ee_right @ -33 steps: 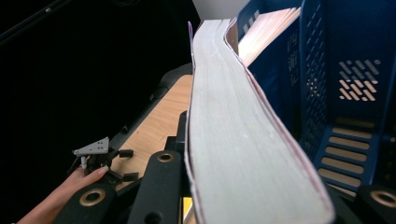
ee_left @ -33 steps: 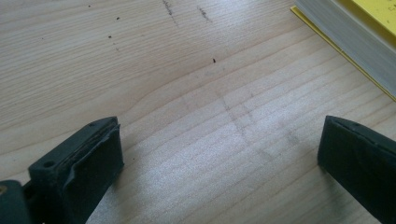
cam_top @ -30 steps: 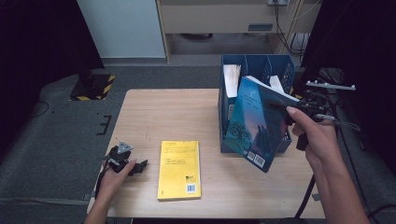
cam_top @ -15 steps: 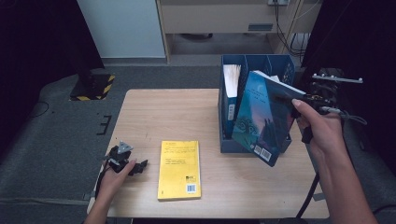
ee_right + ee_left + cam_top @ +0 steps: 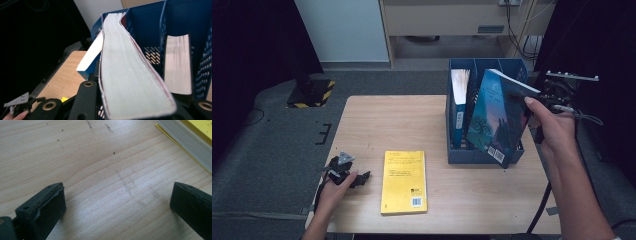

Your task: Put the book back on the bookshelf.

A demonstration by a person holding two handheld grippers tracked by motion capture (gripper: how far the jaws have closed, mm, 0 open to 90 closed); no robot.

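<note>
Clamped on the top edge of the dark blue book (image 5: 492,117), my right gripper (image 5: 532,97) holds it tilted at the blue file rack (image 5: 457,155) near the table's (image 5: 362,125) right edge, its lower corner at the rack's front wall. Near the front left corner, my left gripper (image 5: 357,178) rests wide open with nothing between its jaws, just beside the yellow book (image 5: 404,181) lying flat.

Table layout, high view
File box (image 5: 482,155) at the table's (image 5: 377,120) right, one book (image 5: 458,107) upright inside (left compartment); another book (image 5: 404,181) flat, left of it.
</note>
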